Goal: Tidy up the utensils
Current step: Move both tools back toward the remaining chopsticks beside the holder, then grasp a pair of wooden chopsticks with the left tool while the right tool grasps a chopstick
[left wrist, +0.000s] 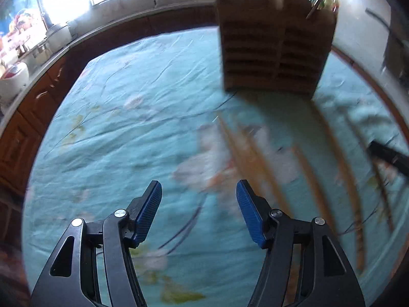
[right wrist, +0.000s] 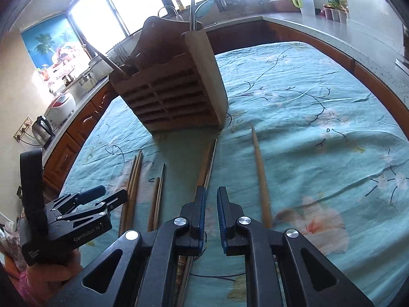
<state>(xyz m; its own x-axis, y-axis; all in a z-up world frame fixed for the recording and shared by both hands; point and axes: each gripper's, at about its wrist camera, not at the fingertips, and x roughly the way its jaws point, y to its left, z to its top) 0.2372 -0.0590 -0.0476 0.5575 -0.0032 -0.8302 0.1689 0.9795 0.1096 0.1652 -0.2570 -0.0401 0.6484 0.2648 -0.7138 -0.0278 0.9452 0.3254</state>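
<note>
chopsticks (right wrist: 260,174) lay lengthwise toward wooden holder (right wrist: 176,89) on clothed counter (right wrist: 319,128) | left hand-held gripper (left wrist: 199,212) gaped wide, empty | right hand-held gripper (right wrist: 211,215) nearly closed, gripping nothing

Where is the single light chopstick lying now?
In the right wrist view, the single chopstick lies on the tablecloth, right of the right gripper, before the wooden holder.

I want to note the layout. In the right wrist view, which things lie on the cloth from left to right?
left gripper → chopstick pair → second chopstick pair → chopsticks under the right gripper → single wooden chopstick
</note>
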